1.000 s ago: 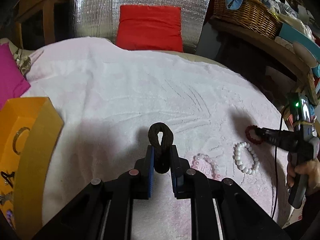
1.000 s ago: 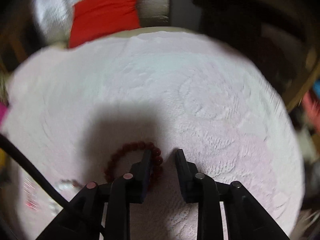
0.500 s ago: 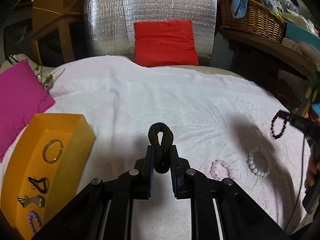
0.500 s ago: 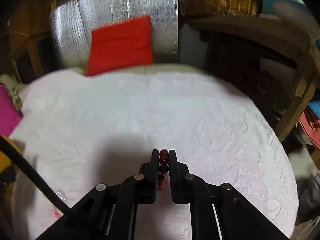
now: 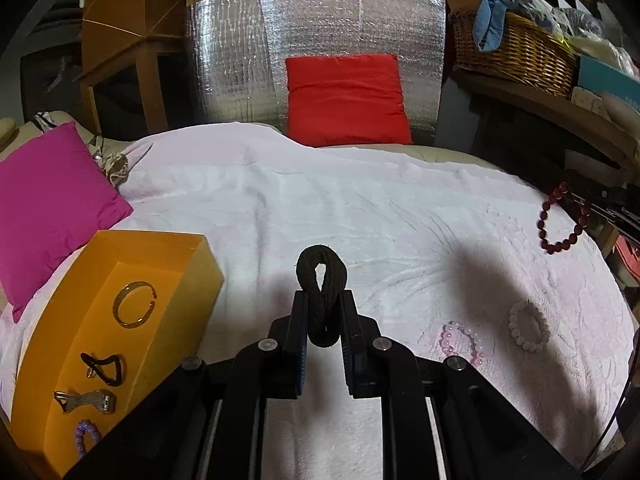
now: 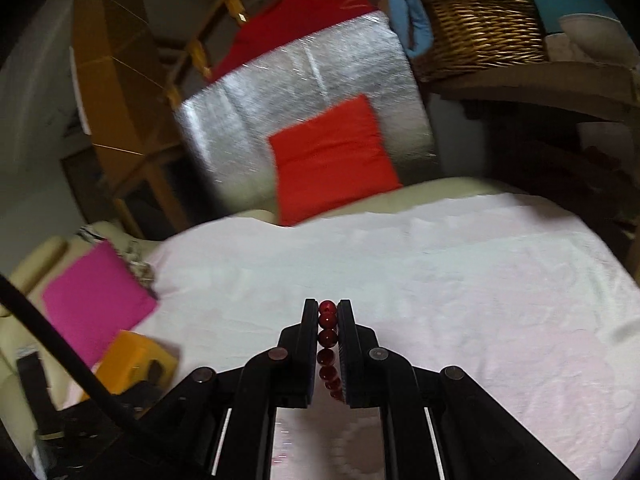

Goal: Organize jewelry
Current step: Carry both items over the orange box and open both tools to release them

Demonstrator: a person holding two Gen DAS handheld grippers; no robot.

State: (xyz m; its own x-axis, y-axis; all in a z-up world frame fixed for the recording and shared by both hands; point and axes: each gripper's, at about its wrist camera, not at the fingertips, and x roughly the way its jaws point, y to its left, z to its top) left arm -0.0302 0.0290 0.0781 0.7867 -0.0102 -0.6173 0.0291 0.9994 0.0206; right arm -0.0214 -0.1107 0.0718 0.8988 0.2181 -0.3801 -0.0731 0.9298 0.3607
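Note:
My left gripper (image 5: 323, 300) is shut on a dark brown hair tie (image 5: 320, 276), held above the pale pink blanket (image 5: 360, 208). My right gripper (image 6: 328, 308) is shut on a dark red bead bracelet (image 6: 327, 336); in the left wrist view that bracelet (image 5: 560, 220) hangs in the air at the far right. An orange box (image 5: 172, 280) lies at the left and holds a gold bangle (image 5: 134, 309), a black clip, a metal clip and a purple bead piece. A pink bead bracelet (image 5: 460, 340) and a white bead bracelet (image 5: 528, 326) lie on the blanket at the right.
A magenta cushion (image 5: 52, 200) lies behind the box. A red cushion (image 5: 344, 100) leans on a silver foil panel (image 5: 320, 40) at the back. A wicker basket (image 5: 516, 52) stands on a wooden shelf at the right. The box also shows in the right wrist view (image 6: 132, 360).
My right gripper has shut on the red bracelet and lifted it off the blanket. My left gripper has risen and drawn back with the hair tie, bringing more of the orange box into view.

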